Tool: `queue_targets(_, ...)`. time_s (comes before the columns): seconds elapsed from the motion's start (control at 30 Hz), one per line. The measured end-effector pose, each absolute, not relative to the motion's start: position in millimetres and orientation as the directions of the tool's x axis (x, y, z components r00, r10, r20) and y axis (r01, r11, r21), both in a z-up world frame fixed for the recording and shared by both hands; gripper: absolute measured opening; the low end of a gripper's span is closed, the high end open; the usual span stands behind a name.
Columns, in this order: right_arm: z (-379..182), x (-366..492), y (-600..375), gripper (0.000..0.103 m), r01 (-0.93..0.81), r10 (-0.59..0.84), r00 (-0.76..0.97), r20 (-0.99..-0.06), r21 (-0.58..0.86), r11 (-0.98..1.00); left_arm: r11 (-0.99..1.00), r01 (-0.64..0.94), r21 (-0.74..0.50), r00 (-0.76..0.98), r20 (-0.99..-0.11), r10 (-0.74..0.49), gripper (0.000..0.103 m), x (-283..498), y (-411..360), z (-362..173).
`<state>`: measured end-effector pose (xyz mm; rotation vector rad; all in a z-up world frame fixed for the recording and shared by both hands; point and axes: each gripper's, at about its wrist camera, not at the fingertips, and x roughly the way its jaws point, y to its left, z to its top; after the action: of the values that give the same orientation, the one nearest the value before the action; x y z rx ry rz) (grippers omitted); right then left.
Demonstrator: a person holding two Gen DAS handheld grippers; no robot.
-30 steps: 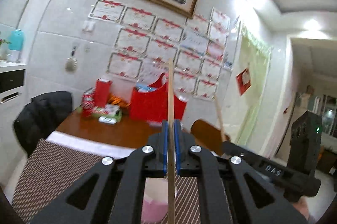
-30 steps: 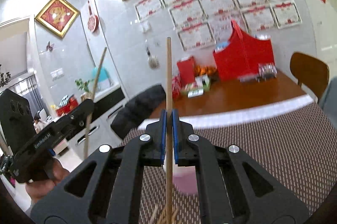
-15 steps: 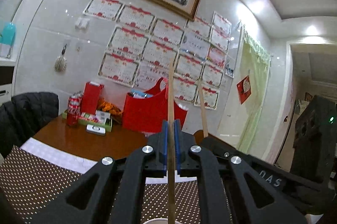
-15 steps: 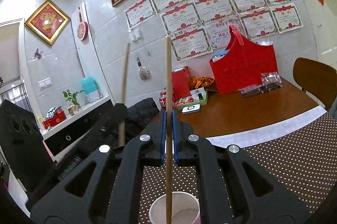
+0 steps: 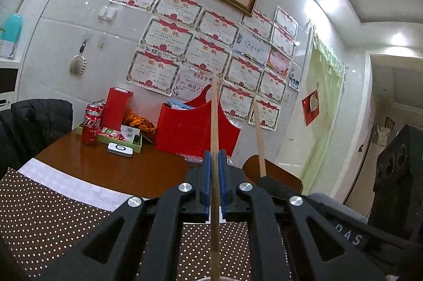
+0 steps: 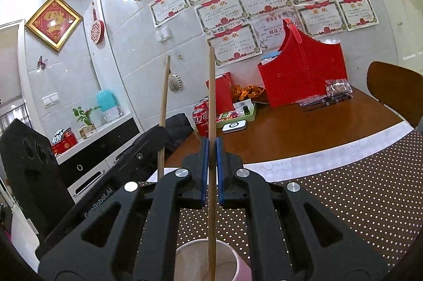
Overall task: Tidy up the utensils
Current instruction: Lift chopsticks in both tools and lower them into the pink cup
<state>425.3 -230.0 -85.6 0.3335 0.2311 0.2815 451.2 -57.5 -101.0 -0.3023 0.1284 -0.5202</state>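
Observation:
My left gripper (image 5: 215, 175) is shut on a wooden chopstick (image 5: 214, 117) that stands upright between its blue pads. My right gripper (image 6: 210, 164) is shut on a second wooden chopstick (image 6: 211, 96), also upright, whose lower end reaches into a pink paper cup (image 6: 206, 262) on the dotted mat. In the left wrist view the right gripper's chopstick (image 5: 258, 138) stands just to the right. In the right wrist view the left gripper (image 6: 148, 146) and its chopstick (image 6: 164, 96) stand just to the left. Only a sliver of the cup's rim (image 5: 208, 279) shows in the left wrist view.
A brown dotted mat (image 6: 357, 191) covers the near table. Behind it on the wooden table (image 6: 304, 130) stand a red gift bag (image 6: 304, 74), cola cans (image 6: 199, 119), a green tray (image 6: 238, 114) and a white device (image 6: 234, 126). A wooden chair (image 6: 396, 90) stands at right.
Both grippers have drawn close together and tilted up over the cup. The chopsticks stay gripped and now stand side by side; the cup sits lower in both views.

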Motion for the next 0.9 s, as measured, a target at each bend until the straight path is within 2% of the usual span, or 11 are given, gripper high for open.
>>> queue_targets(0.37, -100.3, 433.8, -228.3, 0.006, -0.222, 0.309, 0.932, -0.189, 0.375, 0.9, 0.846, 0.451, -0.285, 0.876, -0.042, -0.481, 0.006, 446.1, -59.1, -108.2)
queue_targets(0.9, -105.4, 432.9, -227.1, 0.006, -0.227, 0.314, 0.929, -0.198, 0.364, 0.903, 0.84, 0.454, -0.297, 0.862, -0.094, -0.498, 0.006, 456.4, -52.3, -116.7)
